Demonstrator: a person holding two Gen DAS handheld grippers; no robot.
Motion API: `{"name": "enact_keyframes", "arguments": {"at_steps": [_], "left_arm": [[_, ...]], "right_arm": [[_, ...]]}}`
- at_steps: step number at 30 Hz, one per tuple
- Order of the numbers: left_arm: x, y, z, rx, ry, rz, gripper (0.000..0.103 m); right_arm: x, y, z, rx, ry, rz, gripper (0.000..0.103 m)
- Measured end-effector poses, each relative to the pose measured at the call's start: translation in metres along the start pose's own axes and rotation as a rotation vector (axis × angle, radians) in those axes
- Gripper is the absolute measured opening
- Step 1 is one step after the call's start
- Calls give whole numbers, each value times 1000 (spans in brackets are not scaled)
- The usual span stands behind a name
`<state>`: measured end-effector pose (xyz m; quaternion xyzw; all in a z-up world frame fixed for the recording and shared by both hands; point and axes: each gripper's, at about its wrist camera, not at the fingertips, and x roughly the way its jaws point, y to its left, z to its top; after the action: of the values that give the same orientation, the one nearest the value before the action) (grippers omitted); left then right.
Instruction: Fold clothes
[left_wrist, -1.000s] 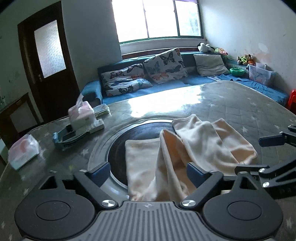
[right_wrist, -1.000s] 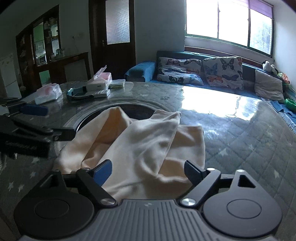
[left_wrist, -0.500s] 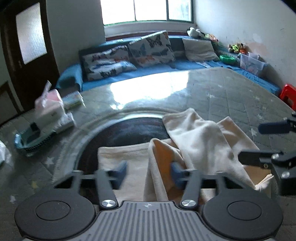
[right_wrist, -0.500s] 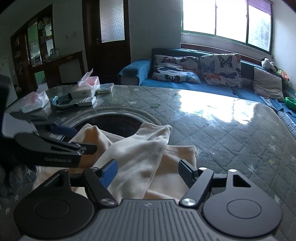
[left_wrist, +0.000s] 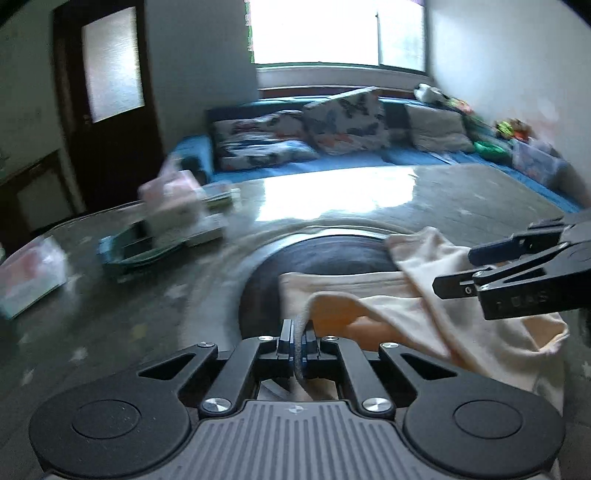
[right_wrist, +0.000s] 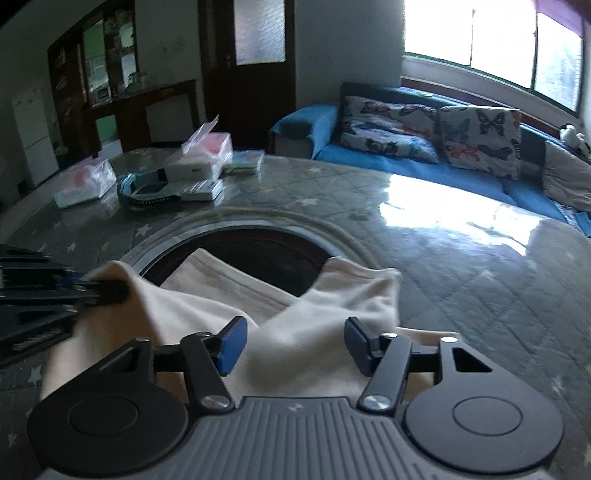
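Garment: a cream garment (left_wrist: 373, 299) lies crumpled on the tabletop (right_wrist: 443, 266), partly over the dark round inset (right_wrist: 258, 247) at its centre.
Left claw: the left claw (left_wrist: 297, 341) is clenched on a raised fold at the garment's near edge; the cloth runs up between its closed pads.
Right claw: the right claw (right_wrist: 291, 341) has just been closing and stands part-way spread; cloth lies between its blue pads (right_wrist: 231, 343), which do not yet press on it.
Handling: judged soft, light and limp; it will sag and drape from any held point and will not keep a shape. It is not fragile. The glossy tabletop may let it slide when pulled.
Where to hold: take an edge or corner, not the bunched middle. Two holds set well apart along one edge should keep the fold line straight.
Nearby items: tissue packs (right_wrist: 207, 155) stand well apart at the far side.
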<state>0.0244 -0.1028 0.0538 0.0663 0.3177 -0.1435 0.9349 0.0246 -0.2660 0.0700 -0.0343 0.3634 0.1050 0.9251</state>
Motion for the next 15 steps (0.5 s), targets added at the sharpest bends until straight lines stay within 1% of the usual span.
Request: {"name": "enact_keyframes", "arguments": {"at_steps": [5, 8, 11, 13, 15], "left_arm": [[-24, 35, -18, -142, 11, 47, 4], [-33, 46, -34, -159, 31, 77, 4], [-34, 53, -49, -158, 61, 88, 4], [-33, 55, -53, -159, 71, 95, 4], [-32, 57, -57, -168, 74, 95, 4]], "right_arm": [[22, 7, 3, -7, 31, -9, 54], [37, 11, 4, -24, 61, -18, 49], [48, 14, 1, -45, 82, -36, 45], [48, 15, 1, -59, 79, -52, 36], [47, 15, 0, -72, 78, -69, 18]]}}
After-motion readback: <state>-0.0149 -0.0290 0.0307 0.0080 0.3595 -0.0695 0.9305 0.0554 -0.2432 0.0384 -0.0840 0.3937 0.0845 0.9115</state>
